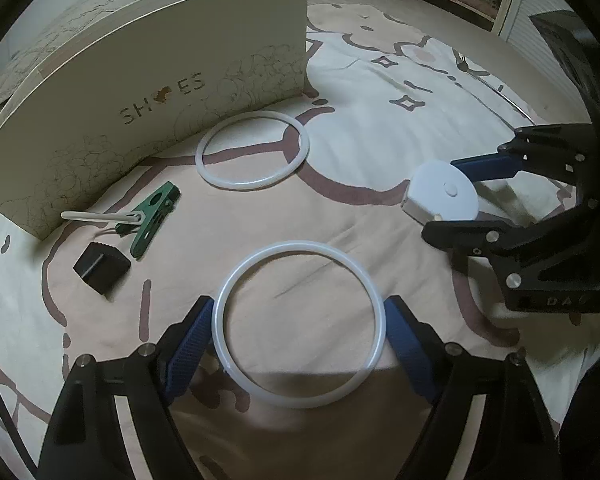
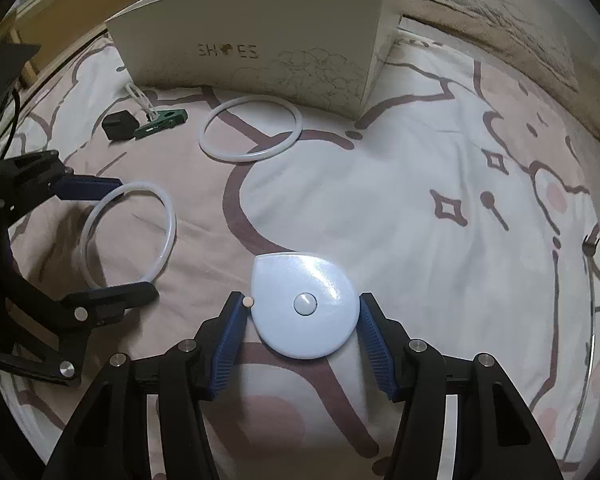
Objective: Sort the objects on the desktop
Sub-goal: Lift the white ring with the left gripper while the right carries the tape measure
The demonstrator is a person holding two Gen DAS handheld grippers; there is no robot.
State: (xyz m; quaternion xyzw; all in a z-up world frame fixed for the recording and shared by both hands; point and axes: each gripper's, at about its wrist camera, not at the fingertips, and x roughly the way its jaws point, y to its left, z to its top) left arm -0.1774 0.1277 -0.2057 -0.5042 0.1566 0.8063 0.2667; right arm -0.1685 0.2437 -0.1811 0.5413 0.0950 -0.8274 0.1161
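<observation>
Bed covered by a pink-and-cream cartoon-print sheet [image 2: 380, 184] carries everything.

Far left, near the cream cardboard shoe box marked "SHOES" [image 1: 148, 92]: small black plastic block [image 1: 102, 270], and just beside it a green plastic clothes clip [image 1: 154, 216] with a white loop [image 1: 100, 216] threaded through it. The box stands upright along the far edge of the bed.

In front of the box's right half: translucent white silicone ring [image 1: 253, 152], lying flat, nothing touching it.

Nearer, left of centre: second translucent white silicone ring [image 1: 300, 324], same kind, sitting between the blue pads [image 1: 190, 344] of the left gripper [image 1: 300, 332]. Pads flank the ring on both sides; left pad looks to touch the rim, right pad sits at the rim, contact uncertain. Cannot tell whether the ring is pinched or only bracketed.

Right of that: round pale-blue plastic tape measure case with a centre button [image 2: 304, 304], flat on the sheet. Right gripper [image 2: 304, 312] pinches it, blue pads pressed on opposite edges. A small beige tab end [image 2: 248, 301] sticks out at the case's left side, against the left pad.
</observation>
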